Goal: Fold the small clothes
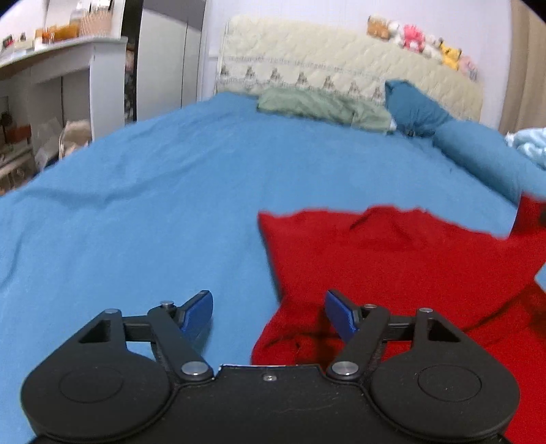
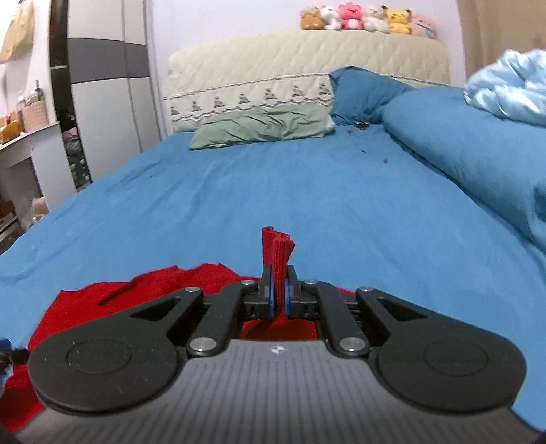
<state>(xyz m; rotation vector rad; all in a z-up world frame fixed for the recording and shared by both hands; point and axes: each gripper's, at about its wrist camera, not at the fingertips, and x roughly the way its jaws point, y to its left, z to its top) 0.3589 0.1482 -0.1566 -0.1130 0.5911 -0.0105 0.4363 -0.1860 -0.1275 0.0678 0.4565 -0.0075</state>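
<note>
A bedroom with pale walls holds a wide bed (image 2: 273, 191) under a blue sheet, and the bed serves as the landmark for everything here. At its far end stands a cream quilted headboard (image 2: 307, 65), with a row of plush toys (image 2: 368, 17) lined up along its top. Against the foot of the headboard lies a green pillow (image 2: 262, 129), and just beside that pillow a dark blue pillow (image 2: 361, 92) leans upright. Along the bed's right side runs a rolled blue duvet (image 2: 460, 143), with a light blue blanket (image 2: 508, 88) bunched on top of it. Off the bed's left side stand a grey and white wardrobe (image 2: 105, 85) and a white shelf unit (image 1: 65, 75) carrying jars and small items. On the near part of the bed, towards its right, a red garment (image 1: 392, 266) lies spread on the sheet, creased, its left edge straight and its far edge uneven. The left gripper (image 1: 269, 312) hovers at the garment's near left edge with its blue fingers (image 1: 198, 309) standing well apart; nothing is between them, one finger above bare sheet and the other above red cloth. The right gripper (image 2: 279, 290) is closed tight on a fold of the red garment, and a narrow tuft of cloth sticks up past its fingertips.
</note>
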